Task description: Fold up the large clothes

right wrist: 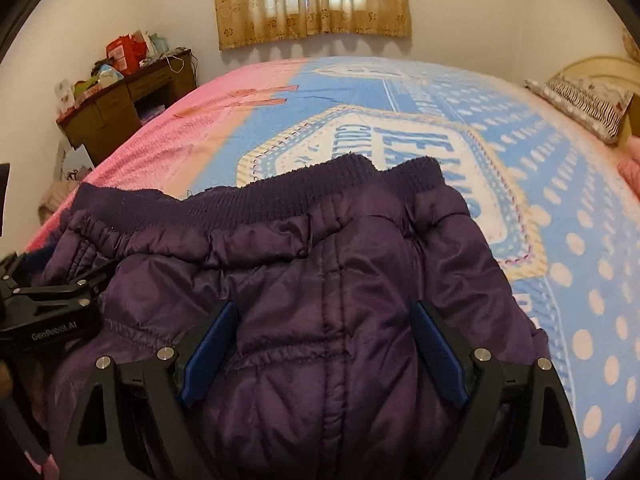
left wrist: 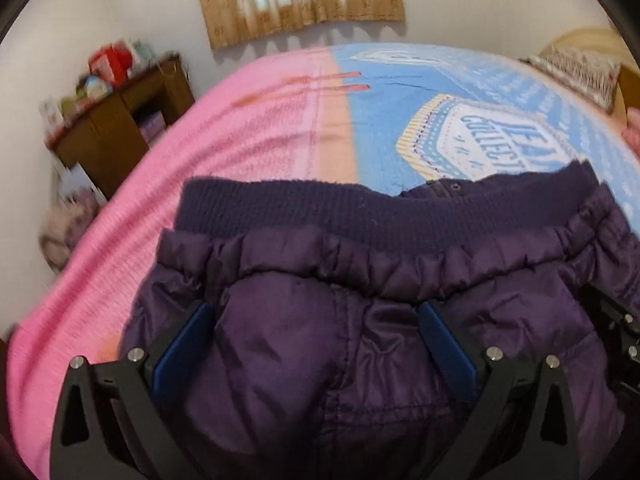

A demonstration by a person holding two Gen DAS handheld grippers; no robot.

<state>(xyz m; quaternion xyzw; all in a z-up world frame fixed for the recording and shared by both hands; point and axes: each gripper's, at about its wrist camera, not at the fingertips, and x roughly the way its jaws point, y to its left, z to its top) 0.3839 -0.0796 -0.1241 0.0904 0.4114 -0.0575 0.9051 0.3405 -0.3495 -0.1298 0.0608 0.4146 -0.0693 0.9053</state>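
Lighting, both views: I see soft daylight through the curtain, which glows and blows out at centre; scalloped shadow under its hem. Left view: motion blur, worst on the desk. Right view: sharper. Fisheye bends the bed; black corners vignette.

The black body of the left hand-held gripper, seen at the left edge of the right wrist view, is carrying small white letters that are reading "GenRobot.AI". The blue bedspread is showing a white badge with big blue letters, partly hidden by the purple jacket; only "COLLE" and something like "JEAN" are showing there. In the left wrist view the same badge is showing "COLLECT", a little blurred.
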